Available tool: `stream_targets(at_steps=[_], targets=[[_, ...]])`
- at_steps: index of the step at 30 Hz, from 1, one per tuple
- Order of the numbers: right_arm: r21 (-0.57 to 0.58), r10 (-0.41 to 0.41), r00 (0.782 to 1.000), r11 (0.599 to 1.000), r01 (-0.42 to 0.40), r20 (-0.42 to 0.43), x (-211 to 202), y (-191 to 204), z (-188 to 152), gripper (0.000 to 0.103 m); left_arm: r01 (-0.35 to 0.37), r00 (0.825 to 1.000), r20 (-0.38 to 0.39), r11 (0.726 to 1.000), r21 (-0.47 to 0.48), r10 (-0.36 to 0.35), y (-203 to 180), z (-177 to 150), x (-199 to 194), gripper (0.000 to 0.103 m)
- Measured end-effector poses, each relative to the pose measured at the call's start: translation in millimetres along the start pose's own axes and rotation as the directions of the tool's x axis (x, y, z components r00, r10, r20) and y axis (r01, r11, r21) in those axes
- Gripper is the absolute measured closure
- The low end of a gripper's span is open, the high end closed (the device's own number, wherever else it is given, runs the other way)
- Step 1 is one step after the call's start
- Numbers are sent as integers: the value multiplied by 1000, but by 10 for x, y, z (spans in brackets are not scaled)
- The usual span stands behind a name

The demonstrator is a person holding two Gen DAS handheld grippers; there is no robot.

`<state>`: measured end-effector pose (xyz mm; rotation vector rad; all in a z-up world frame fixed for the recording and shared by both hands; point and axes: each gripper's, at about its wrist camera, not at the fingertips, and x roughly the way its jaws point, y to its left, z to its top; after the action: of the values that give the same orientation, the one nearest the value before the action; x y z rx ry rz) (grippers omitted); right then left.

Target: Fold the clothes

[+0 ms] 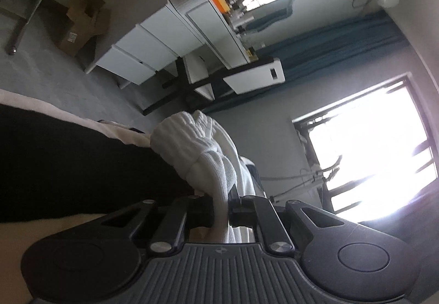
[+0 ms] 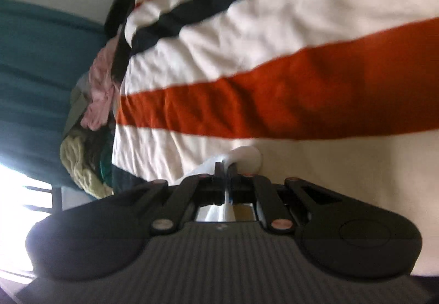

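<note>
My left gripper point(image 1: 222, 198) is shut on a white knit garment point(image 1: 192, 144), which bunches up beyond the fingers, its ribbed cuff lifted above the bed. A black stripe of the bedspread point(image 1: 68, 161) lies to its left. My right gripper point(image 2: 226, 166) is shut on a thin edge of the same white garment point(image 2: 247, 157), held close over the striped bedspread point(image 2: 247, 43) with white, orange and dark bands. Both views are tilted sideways.
A white drawer cabinet point(image 1: 153, 48) with cluttered top, a cardboard box point(image 1: 82, 21), a bright window point(image 1: 370, 144) and blue curtain point(image 1: 329, 43) lie beyond the bed. A pile of other clothes, pink and pale yellow point(image 2: 93, 111), sits at the bed's far edge.
</note>
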<state>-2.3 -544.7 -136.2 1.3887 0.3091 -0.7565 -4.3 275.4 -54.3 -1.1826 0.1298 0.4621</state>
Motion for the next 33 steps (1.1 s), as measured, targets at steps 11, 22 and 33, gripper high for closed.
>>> stream_targets(at_steps=[11,22,33], targets=[[4,-211,977,977,211,-2,-143,-149,-7,90,-219,974,-39,971,95,223,-10,70,-55,56],[-293,-22,999,956,29,29,53,498,-91,33,-324,946,145,859,396,290,-544,-427,-433,7],[-817,-87,978,566,-107,-189,976,1074,-811,53,-189,982,103,736,650,160,-968,-1072,-243,5]])
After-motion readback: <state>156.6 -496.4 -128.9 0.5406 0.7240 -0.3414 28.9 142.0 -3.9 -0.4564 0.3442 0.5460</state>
